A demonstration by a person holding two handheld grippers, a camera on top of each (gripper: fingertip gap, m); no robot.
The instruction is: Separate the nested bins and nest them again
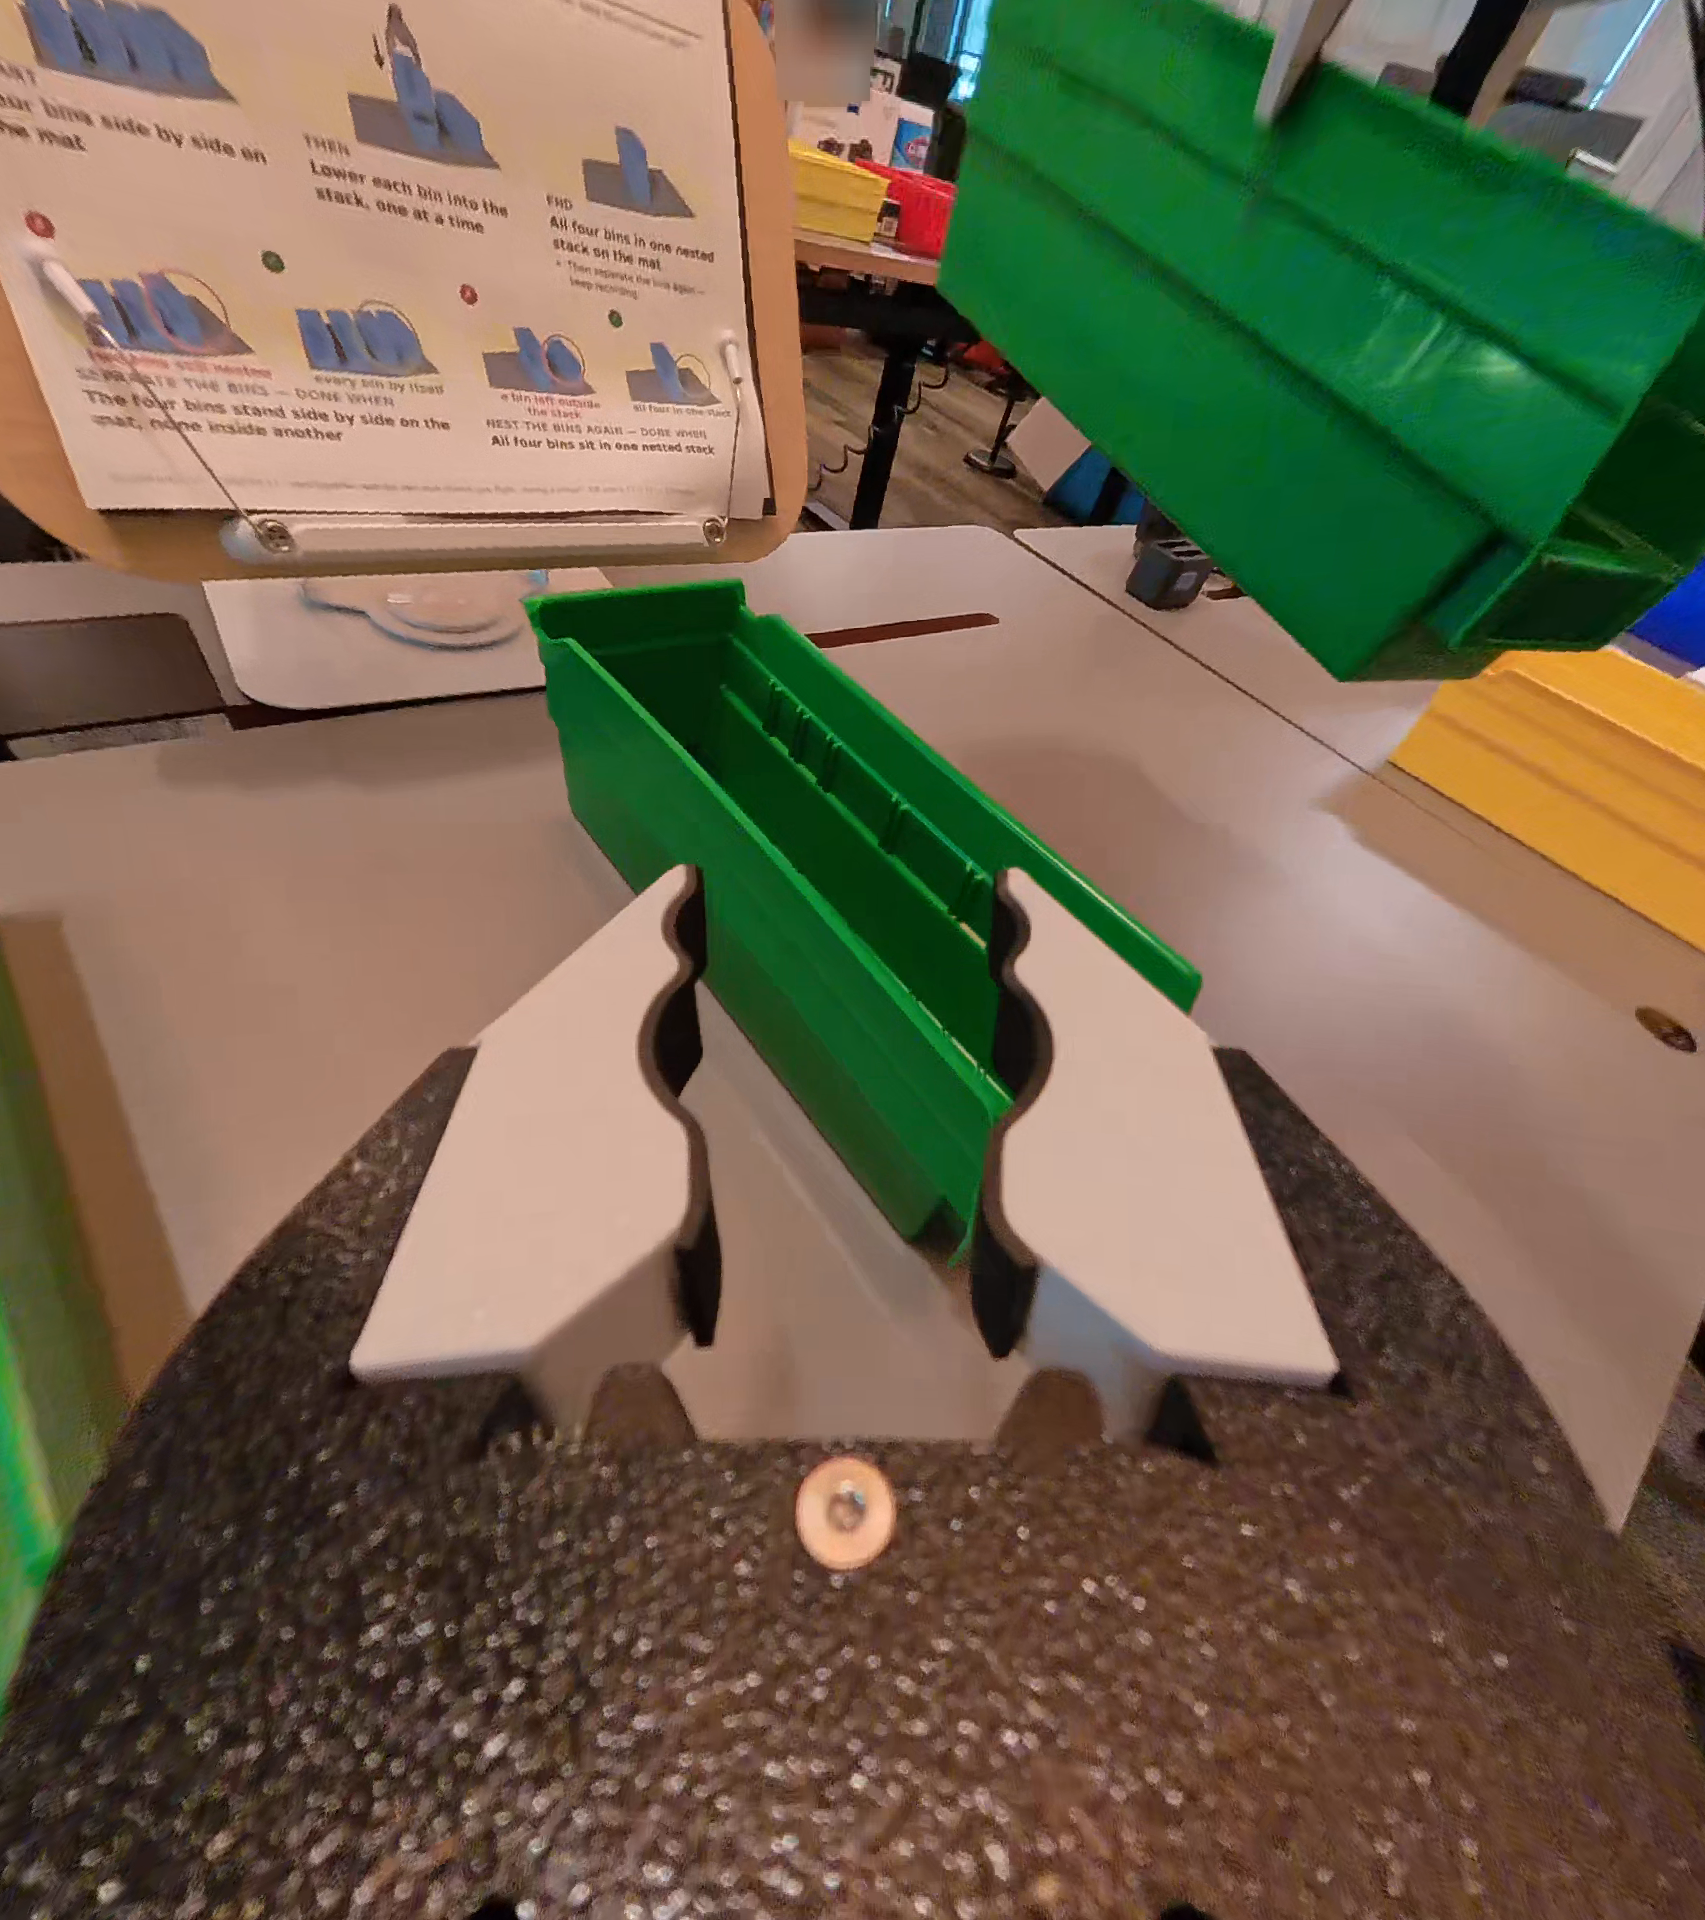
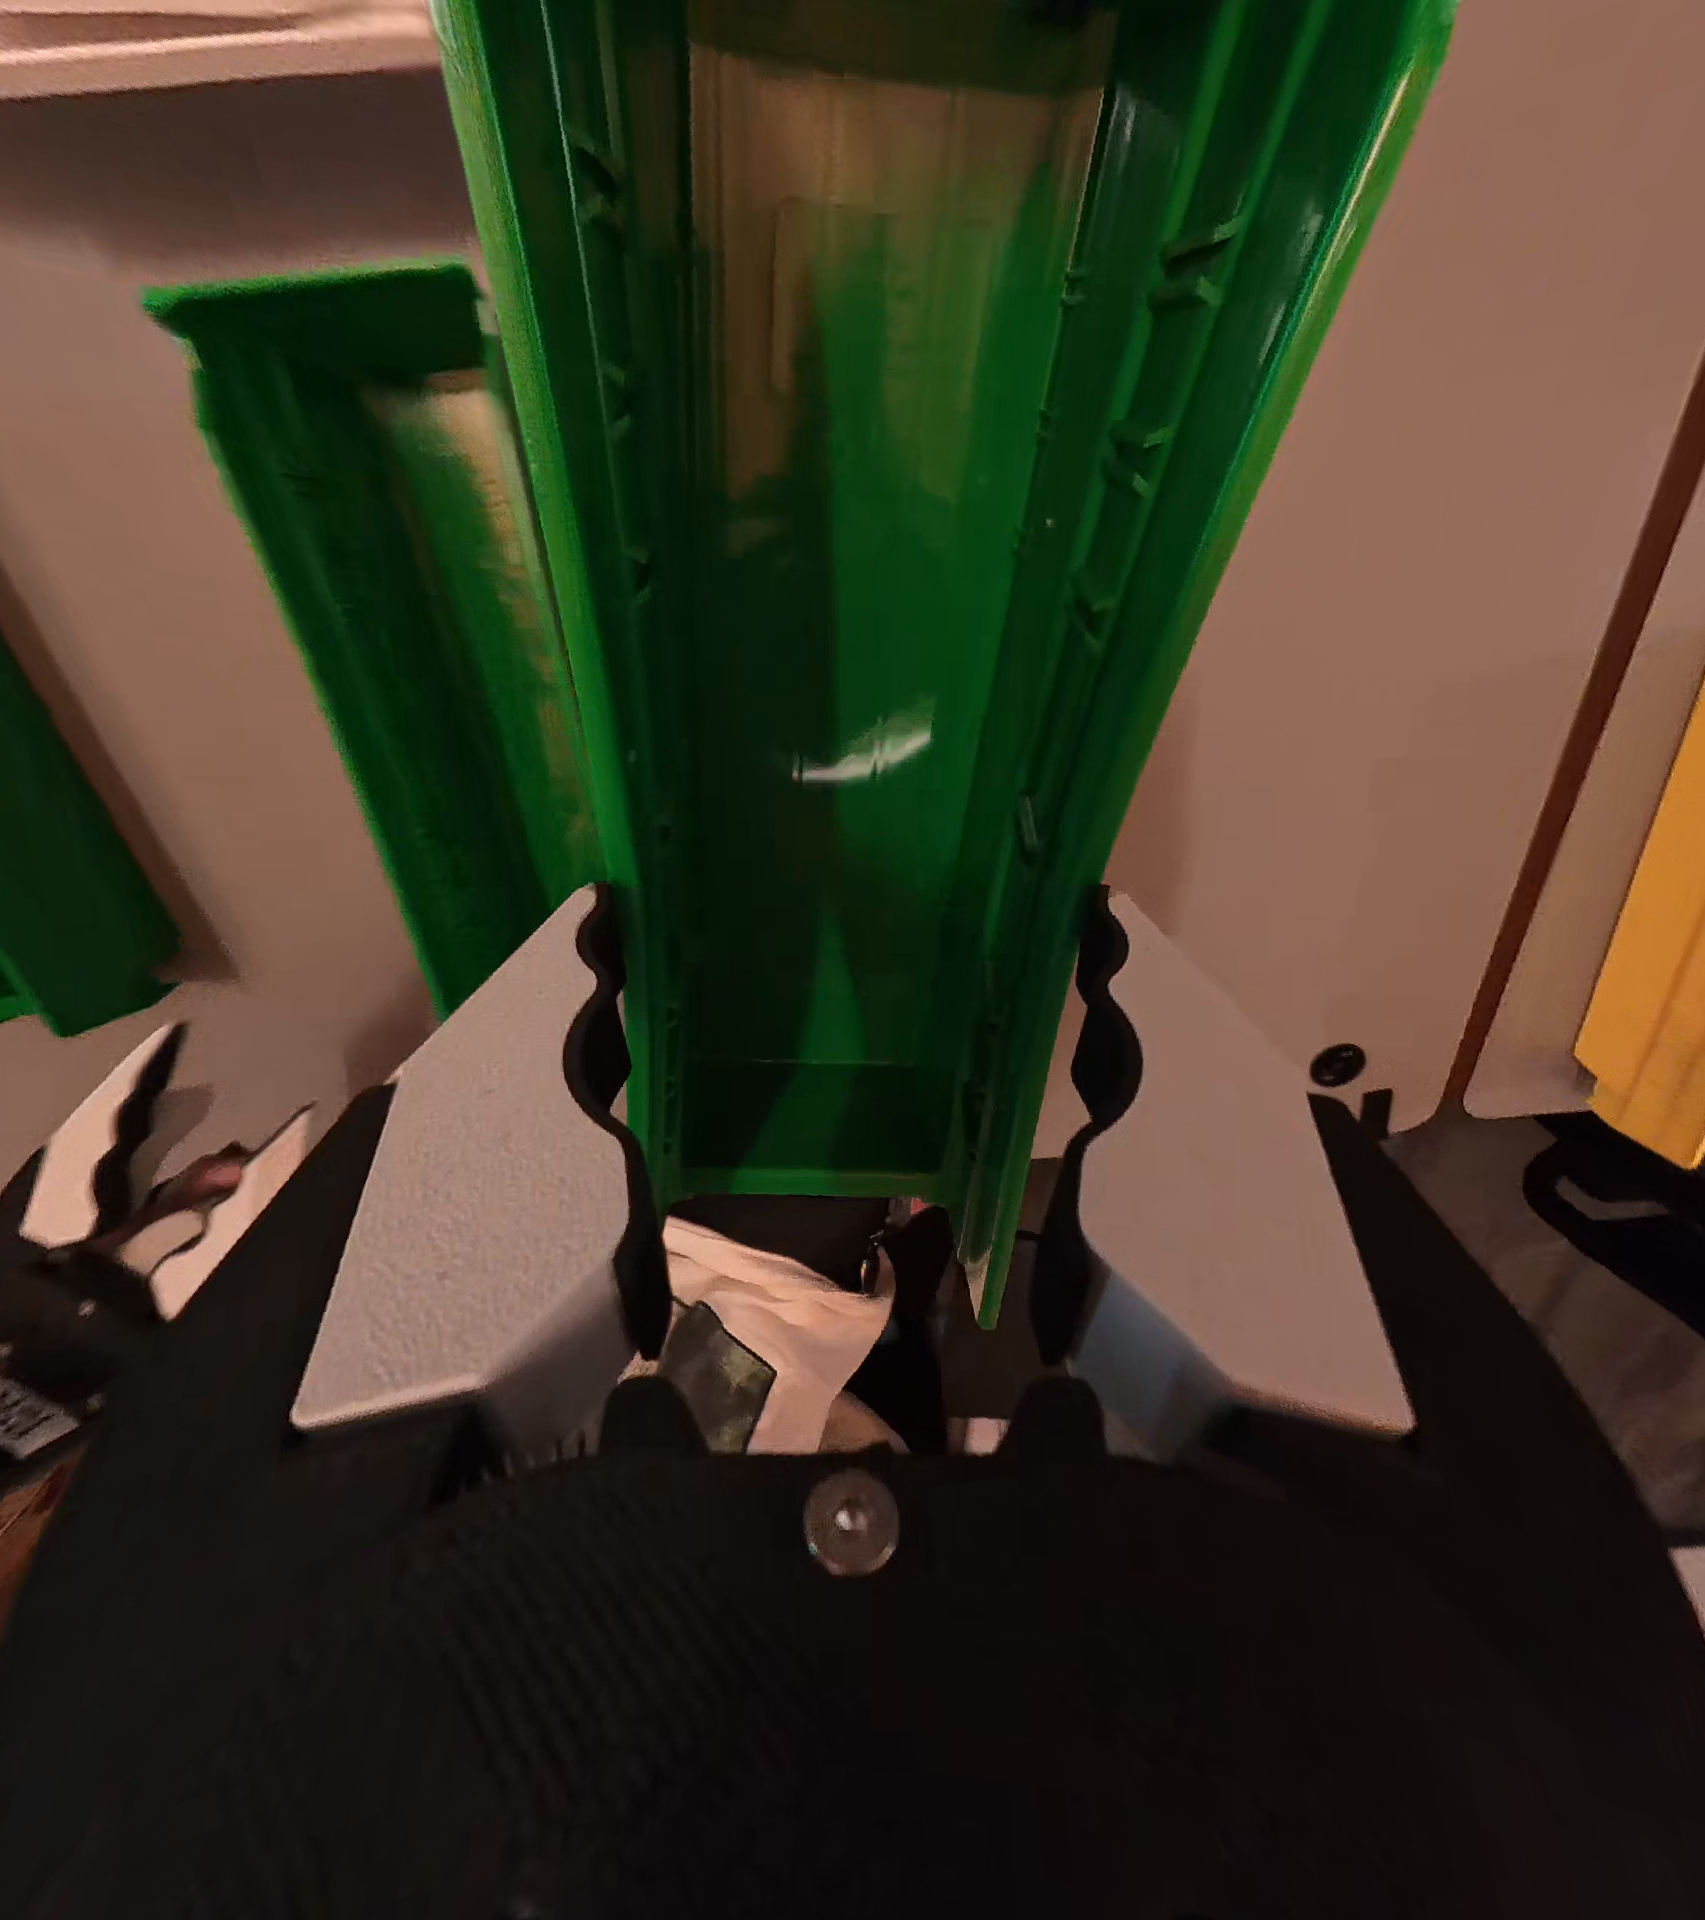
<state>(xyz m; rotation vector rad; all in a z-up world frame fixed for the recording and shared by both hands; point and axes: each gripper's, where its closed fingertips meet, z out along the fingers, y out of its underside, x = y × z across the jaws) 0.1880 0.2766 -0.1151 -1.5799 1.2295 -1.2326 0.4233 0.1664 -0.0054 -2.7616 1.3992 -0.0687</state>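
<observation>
- At lower centre of the right wrist view: right gripper (image 2: 848, 1101), jaws spread around the near end of a long, narrow green plastic bin (image 2: 858, 623), airborne.
- Left gripper (image 1: 843, 1101): open, straddling the wall of a second green bin (image 1: 775, 790) on the grey tabletop (image 1: 1243, 831).
- Handling, judged: light, stiff, slick; grip at the rim.

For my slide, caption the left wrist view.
Left gripper open around a green bin on the table; another bin held above.

Left gripper (image 1: 843, 1091) low with jaws parted; right gripper (image 2: 853, 1101) raised, jaws spread wide
</observation>
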